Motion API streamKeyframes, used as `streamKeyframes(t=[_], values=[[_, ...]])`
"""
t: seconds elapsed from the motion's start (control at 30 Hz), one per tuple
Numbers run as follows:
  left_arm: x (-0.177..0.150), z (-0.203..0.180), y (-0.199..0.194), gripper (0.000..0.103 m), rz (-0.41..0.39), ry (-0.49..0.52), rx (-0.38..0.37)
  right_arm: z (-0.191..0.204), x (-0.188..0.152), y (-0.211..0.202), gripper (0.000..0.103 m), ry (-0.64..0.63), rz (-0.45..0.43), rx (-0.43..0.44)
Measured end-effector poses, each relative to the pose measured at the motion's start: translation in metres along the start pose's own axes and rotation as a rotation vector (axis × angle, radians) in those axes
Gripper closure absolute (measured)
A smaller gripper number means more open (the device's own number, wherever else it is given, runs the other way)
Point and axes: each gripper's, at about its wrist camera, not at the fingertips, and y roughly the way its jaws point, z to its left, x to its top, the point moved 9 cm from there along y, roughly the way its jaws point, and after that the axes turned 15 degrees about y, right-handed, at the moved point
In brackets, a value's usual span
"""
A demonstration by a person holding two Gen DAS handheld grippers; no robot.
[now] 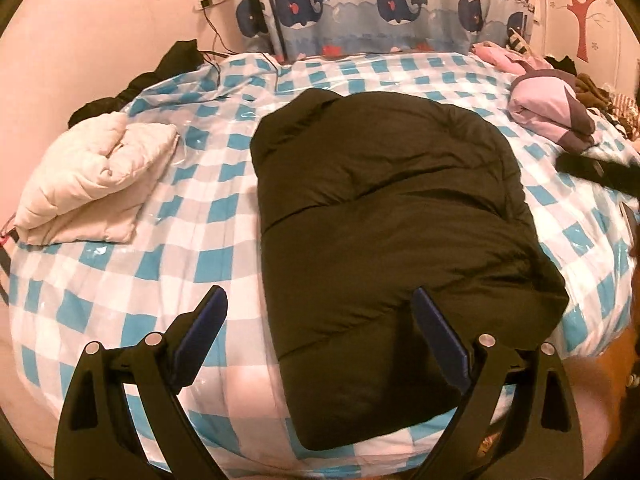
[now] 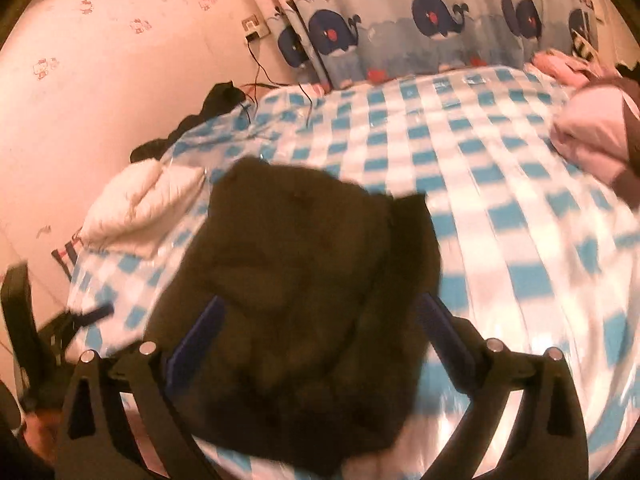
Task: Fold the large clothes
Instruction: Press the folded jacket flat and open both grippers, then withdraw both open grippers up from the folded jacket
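Note:
A black puffy jacket (image 1: 384, 216) lies folded into a long bundle on the blue-and-white checked bed cover (image 1: 120, 280). My left gripper (image 1: 320, 294) hangs open over the bundle's near end, its blue pads wide apart and gripping nothing. In the blurred right wrist view the same jacket (image 2: 288, 264) lies on the cover (image 2: 520, 240). My right gripper (image 2: 322, 302) is open above it, with the fabric showing between the fingers but not pinched. The left gripper (image 2: 44, 320) shows as a dark blur at the left edge of that view. The dark blur at the left wrist view's right edge may be the right gripper (image 1: 596, 172).
A folded white puffy jacket (image 1: 92, 184) sits on the bed's left side. A folded pink-and-purple garment (image 1: 548, 108) lies at the far right, beside a pile of clothes (image 1: 600, 88). Black clothes (image 1: 176, 60) and a cable lie by the pink wall. A whale-print curtain (image 1: 360, 8) hangs behind the bed.

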Motion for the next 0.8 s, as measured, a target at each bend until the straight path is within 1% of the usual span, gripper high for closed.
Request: streamKeyframes(t=[0.1, 0.17, 0.2, 0.27, 0.33, 0.37, 0.43, 0.5, 0.57, 0.63, 0.73, 0.8], values=[[0.005, 0.011, 0.002, 0.013, -0.011, -0.018, 0.020, 0.006, 0.017, 0.026, 0.009, 0.005, 0.000, -0.010], [0.009, 0.018, 0.004, 0.013, -0.021, -0.031, 0.027, 0.001, 0.032, 0.044, 0.009, 0.031, 0.030, -0.016], [0.013, 0.024, 0.005, 0.013, -0.029, -0.037, 0.036, -0.002, 0.032, 0.061, 0.009, 0.041, 0.052, -0.033], [0.019, 0.031, 0.009, 0.013, -0.040, -0.044, 0.050, -0.017, 0.025, 0.085, 0.009, 0.066, 0.114, -0.059], [0.027, 0.039, 0.014, 0.013, -0.054, -0.054, 0.067, -0.027, 0.008, 0.103, 0.009, 0.093, 0.182, -0.059], [0.031, 0.041, 0.017, 0.013, -0.058, -0.056, 0.073, -0.031, 0.002, 0.108, 0.009, 0.103, 0.201, -0.052], [0.041, 0.045, 0.026, 0.013, -0.066, -0.056, 0.085, -0.038, -0.002, 0.108, 0.009, 0.128, 0.209, -0.025], [0.051, 0.047, 0.035, 0.013, -0.073, -0.052, 0.083, -0.042, 0.000, 0.101, 0.009, 0.142, 0.193, -0.010], [0.062, 0.046, 0.043, 0.013, -0.080, -0.032, 0.085, -0.045, 0.005, 0.088, 0.009, 0.149, 0.148, 0.011], [0.074, 0.046, 0.048, 0.013, -0.095, -0.010, 0.098, -0.047, 0.012, 0.069, 0.009, 0.141, 0.077, 0.017], [0.083, 0.047, 0.053, 0.013, -0.112, -0.014, 0.097, -0.050, 0.021, 0.043, 0.009, 0.095, -0.036, -0.008], [0.081, 0.049, 0.056, 0.013, -0.109, -0.031, 0.089, -0.051, 0.023, 0.033, 0.008, 0.067, -0.086, -0.039]])
